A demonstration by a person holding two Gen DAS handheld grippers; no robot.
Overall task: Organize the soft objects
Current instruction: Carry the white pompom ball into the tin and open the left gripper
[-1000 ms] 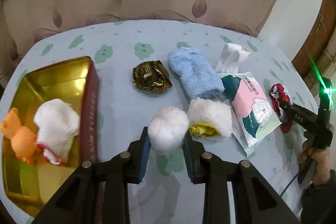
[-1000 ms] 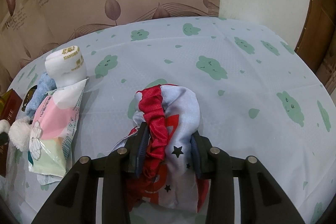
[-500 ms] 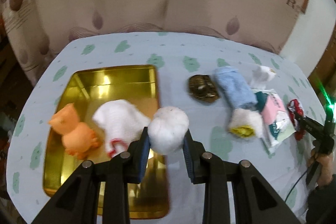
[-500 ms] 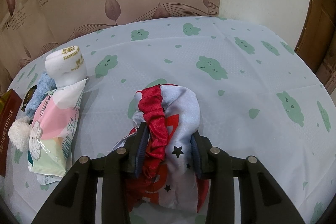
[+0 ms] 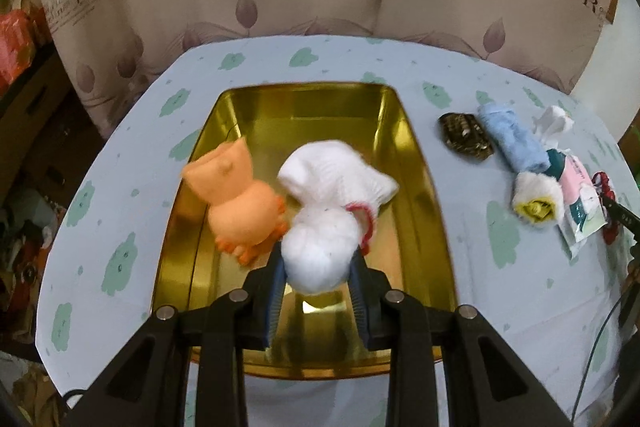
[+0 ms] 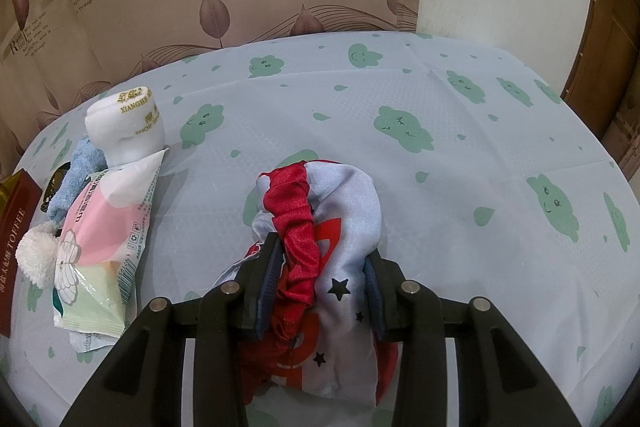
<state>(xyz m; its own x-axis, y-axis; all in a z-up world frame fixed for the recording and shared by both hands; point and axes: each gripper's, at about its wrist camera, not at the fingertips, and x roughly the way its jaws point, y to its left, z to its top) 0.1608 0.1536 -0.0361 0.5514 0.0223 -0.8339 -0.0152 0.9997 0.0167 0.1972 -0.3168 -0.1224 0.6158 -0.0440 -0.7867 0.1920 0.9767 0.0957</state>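
My left gripper point(image 5: 318, 277) is shut on a white fluffy ball point(image 5: 318, 251) and holds it over the near part of the gold tin tray point(image 5: 420, 163). In the tray lie an orange plush toy point(image 5: 240, 203) and a white knitted sock point(image 5: 336, 177). My right gripper point(image 6: 322, 271) is shut on a red and pale blue cloth bundle point(image 6: 340, 211) that rests on the tablecloth. Other soft items lie to the tray's right: a blue towel roll point(image 5: 512, 137), a white fluffy roll with yellow core point(image 5: 536, 201), a dark patterned bundle point(image 5: 464, 135).
A tissue pack point(image 6: 100, 235) and a white rolled cloth with gold print point(image 6: 126, 125) lie left of the right gripper. The round table's cloud-print cloth point(image 6: 440, 115) ends at a curtain behind and a wooden door at the right.
My left gripper has carried the white ball left from the table to above the gold tray. My right gripper has stayed still, holding the cloth bundle.
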